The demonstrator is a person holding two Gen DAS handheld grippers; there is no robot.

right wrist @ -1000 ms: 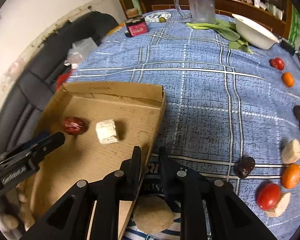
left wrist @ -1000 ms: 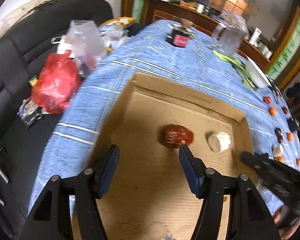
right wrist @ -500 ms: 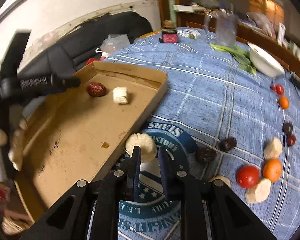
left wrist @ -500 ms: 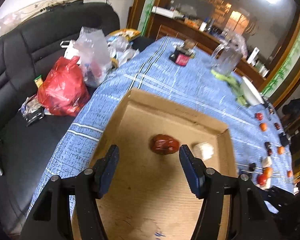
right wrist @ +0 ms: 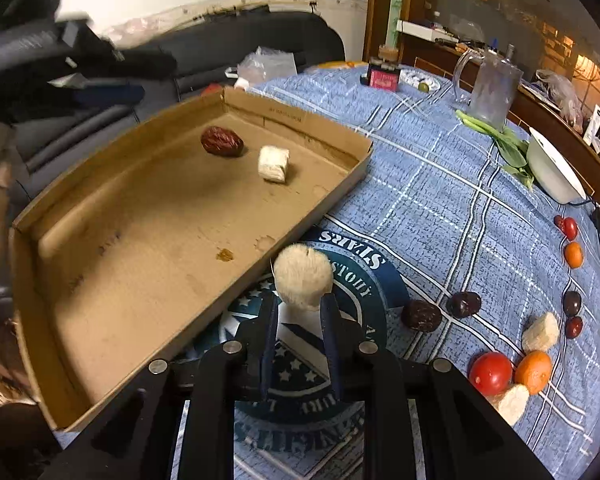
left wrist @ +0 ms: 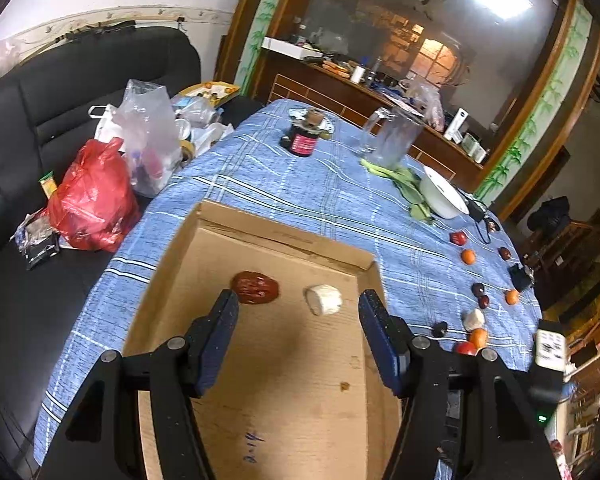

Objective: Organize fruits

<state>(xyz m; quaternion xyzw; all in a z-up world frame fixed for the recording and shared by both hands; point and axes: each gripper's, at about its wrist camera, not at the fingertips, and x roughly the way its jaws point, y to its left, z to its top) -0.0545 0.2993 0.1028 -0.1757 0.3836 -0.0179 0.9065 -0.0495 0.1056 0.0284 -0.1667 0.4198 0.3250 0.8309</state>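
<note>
I read my right gripper [right wrist: 299,312] as clenched on a pale fibrous chunk [right wrist: 303,278], which sits pinched between the two fingertips and projects forward past them. It is held clear of the blue checked tablecloth [right wrist: 440,184], just to the right of the near long wall of the cardboard tray [right wrist: 324,204]. Ahead and left of this gripper, inside the tray, lie a red date [right wrist: 221,141] and a second pale chunk [right wrist: 274,164], side by side and apart, near the far wall. To the right of the gripper the loose fruit is scattered on the cloth: two dark dates [right wrist: 421,315] nearest, then a red tomato [right wrist: 491,373] touching or nearly touching an orange fruit [right wrist: 533,372], with more pale chunks and small fruits beyond them.

My left gripper [left wrist: 294,340] is released, jaws spread wide and holding nothing, hovering over the tray floor [left wrist: 284,380]. The red date [left wrist: 255,288] sits just ahead of its left fingertip; the pale chunk [left wrist: 323,299] lies ahead between the fingertips, closer to the right one. I cannot tell whether the left fingertip touches the date.

Farther ahead on the cloth stand a glass jug [left wrist: 392,140], a white bowl [left wrist: 442,196] and a dark jar [left wrist: 306,138].
</note>
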